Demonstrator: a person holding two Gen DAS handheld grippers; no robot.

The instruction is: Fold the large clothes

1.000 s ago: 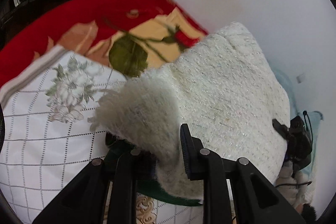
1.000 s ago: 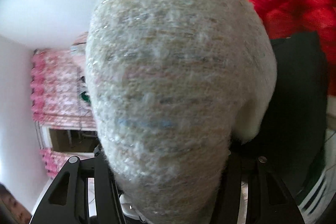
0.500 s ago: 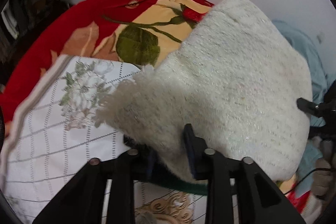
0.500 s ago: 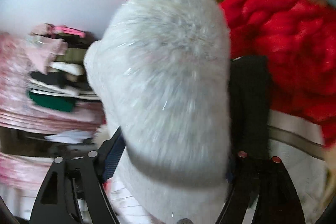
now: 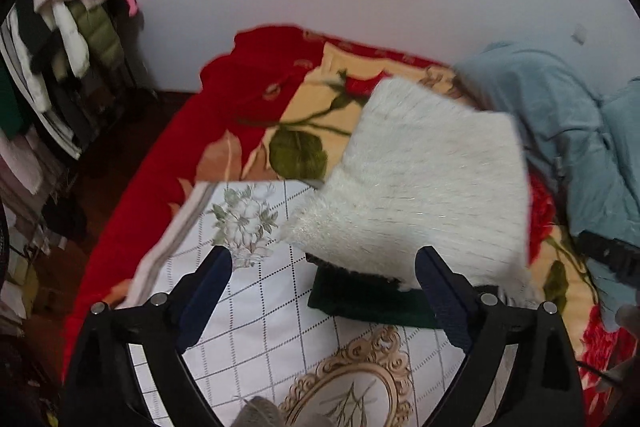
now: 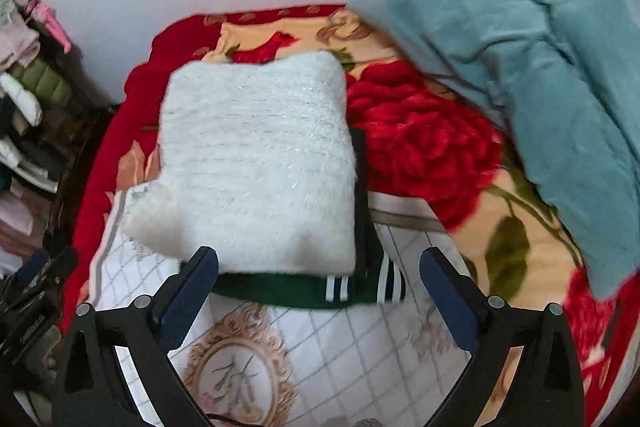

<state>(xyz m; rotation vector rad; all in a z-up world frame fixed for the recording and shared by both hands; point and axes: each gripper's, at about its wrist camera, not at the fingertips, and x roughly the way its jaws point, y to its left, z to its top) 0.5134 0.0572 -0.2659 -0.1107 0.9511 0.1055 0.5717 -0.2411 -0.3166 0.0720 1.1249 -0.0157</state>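
A red plush blanket printed with big roses and green leaves [image 6: 420, 143] covers the bed and fills the ground beyond both pairs of jaws. Over it, right under the jaws, lies a white quilted sheet with a dotted grid, grey flowers and a gold scroll frame [image 5: 260, 307]. To the far right of the jaws, a rumpled pale blue garment [image 6: 552, 75] is heaped against the white wall.

The folded, fluffy white knitted sweater [image 6: 256, 163] lies just ahead of the jaws — a squarish pad resting on top of a folded dark green garment with white stripes [image 6: 320, 293], whose edge sticks out from under it on the near side. In the right wrist view the sweater sits ahead and a little left of centre; in the left wrist view, ahead and to the right.

The left gripper [image 5: 324, 295] is opening, its blue-padded fingers spread wide with nothing gripped. The right gripper [image 6: 320, 291] is likewise opening — fingers wide apart, clear of the cloth.
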